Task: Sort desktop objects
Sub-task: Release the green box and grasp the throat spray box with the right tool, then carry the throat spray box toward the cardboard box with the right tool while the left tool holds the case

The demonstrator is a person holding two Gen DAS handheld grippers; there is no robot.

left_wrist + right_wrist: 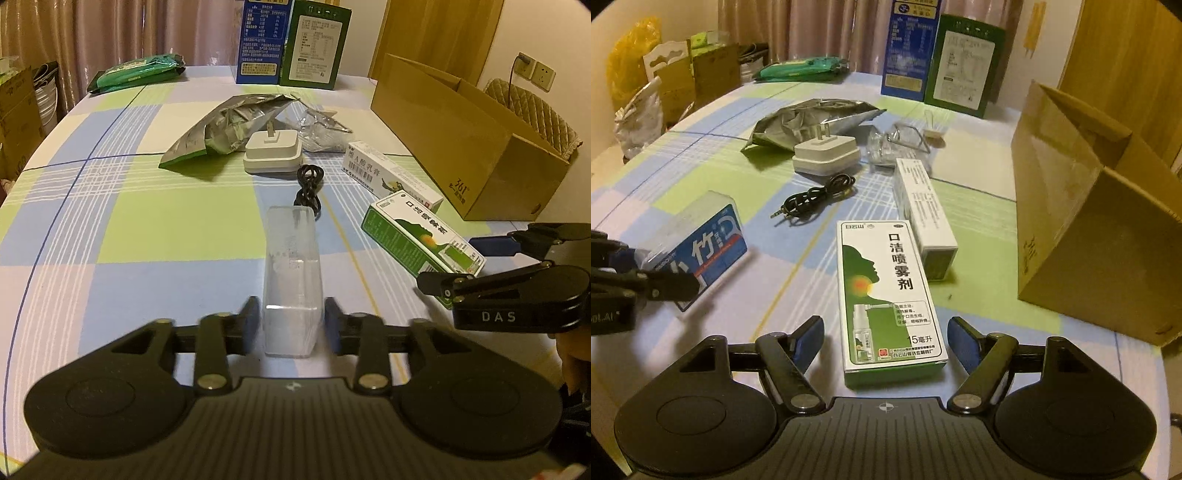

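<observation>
While the cardboard box (1082, 206) stands open at the bench (147, 229) right edge, the green spray box (890, 295) lies flat between the right gripper (886, 343) jaws, wide, not touching. Left gripper (291, 325) jaws flank the clear plastic case (291, 280), narrow; contact unclear.

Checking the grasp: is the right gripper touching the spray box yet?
Apart. The right wrist view shows floor-cloth gaps between both pads and the spray box.
</observation>
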